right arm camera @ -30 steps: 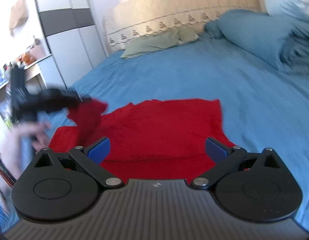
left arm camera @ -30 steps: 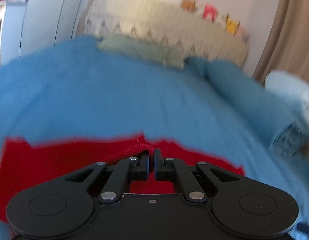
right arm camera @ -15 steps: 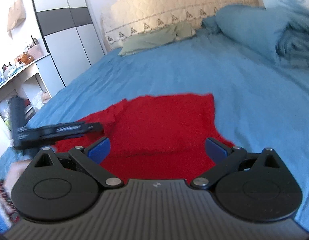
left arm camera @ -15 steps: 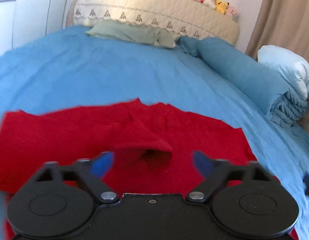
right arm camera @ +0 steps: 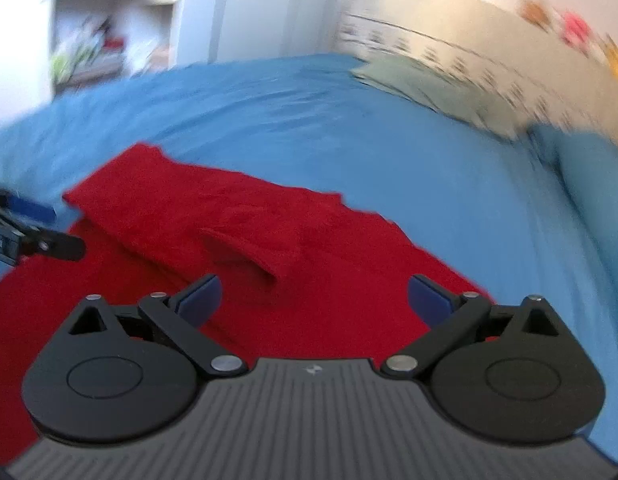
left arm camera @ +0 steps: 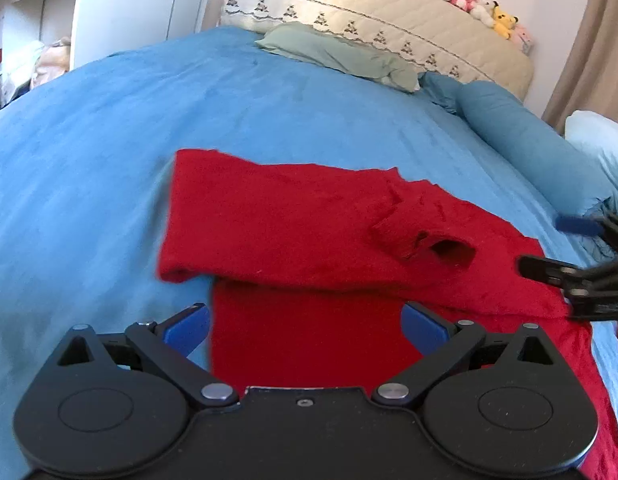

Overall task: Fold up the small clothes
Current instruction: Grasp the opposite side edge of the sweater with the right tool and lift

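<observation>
On the blue bed (left arm camera: 109, 152), the red top (left arm camera: 293, 224) now has a fold in it. A second ago the left gripper (left arm camera: 305, 326) was pinched shut on a bit of the red cloth and carrying it across; half a second ago it had already let go, and now its blue pads (left arm camera: 189, 326) stand wide apart with nothing between them, hovering just above the near edge of the top. So the flap has been dropped: one side lies doubled over the rest, and a sleeve (left arm camera: 421, 240) sits on the folded layer with its cuff gaping open toward the camera.

The right gripper (right arm camera: 313, 296) is spread open too, empty, hanging over the other side of the top. Its view is smeared with motion blur and the background has swung round compared with the earlier pictures, so I'd say that hand is on the move. From the left camera you can see it coming in at the right edge (left arm camera: 581, 276).

My read: first fold is down, both hands are free, and the next job is probably grabbing the unfolded side and bringing it over. That loose sleeve looks a bit rumpled and might want flattening first, or the stack will end up lumpy.
</observation>
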Demonstrator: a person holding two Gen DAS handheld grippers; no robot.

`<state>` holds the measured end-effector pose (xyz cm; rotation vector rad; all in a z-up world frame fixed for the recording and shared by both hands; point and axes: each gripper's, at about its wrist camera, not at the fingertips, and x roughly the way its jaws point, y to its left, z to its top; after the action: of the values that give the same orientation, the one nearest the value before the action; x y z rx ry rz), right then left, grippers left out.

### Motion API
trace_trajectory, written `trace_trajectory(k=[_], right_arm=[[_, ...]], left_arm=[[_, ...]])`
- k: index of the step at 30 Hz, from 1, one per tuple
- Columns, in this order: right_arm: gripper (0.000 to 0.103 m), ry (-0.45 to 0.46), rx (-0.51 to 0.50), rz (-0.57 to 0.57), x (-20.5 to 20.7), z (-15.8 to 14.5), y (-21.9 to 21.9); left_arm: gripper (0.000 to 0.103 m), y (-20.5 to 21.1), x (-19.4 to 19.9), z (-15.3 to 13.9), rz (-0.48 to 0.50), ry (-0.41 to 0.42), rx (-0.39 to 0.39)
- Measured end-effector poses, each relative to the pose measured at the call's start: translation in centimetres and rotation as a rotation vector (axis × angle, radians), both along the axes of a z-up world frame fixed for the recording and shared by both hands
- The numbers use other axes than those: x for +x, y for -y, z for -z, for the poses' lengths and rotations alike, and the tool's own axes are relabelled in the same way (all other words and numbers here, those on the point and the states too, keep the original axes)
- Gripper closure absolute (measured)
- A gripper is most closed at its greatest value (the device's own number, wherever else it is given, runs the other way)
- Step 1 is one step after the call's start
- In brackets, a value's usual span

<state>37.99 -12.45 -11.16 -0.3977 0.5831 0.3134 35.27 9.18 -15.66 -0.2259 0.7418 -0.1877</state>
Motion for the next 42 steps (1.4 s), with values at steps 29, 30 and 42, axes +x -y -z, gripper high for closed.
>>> trace_trajectory(k=[29,30,42], right_arm=[[0.082,0.016,-0.05,0.042,8.6,-0.7,-3.3],[0.082,0.023,-0.007,0.07,8.9,-1.6,-2.0],[0.082,-0.03,0.247,0.421,7.9,0.3,12.6]], left_arm=[[0.0,-1.9,-0.9,0.1,0.025,0.014,-0.014],[0.0,-1.8,-0.9,0.0,0.026,0.013,-0.013],[0.0,-0.8,0.1,0.5,0.069,-0.005,0.018]])
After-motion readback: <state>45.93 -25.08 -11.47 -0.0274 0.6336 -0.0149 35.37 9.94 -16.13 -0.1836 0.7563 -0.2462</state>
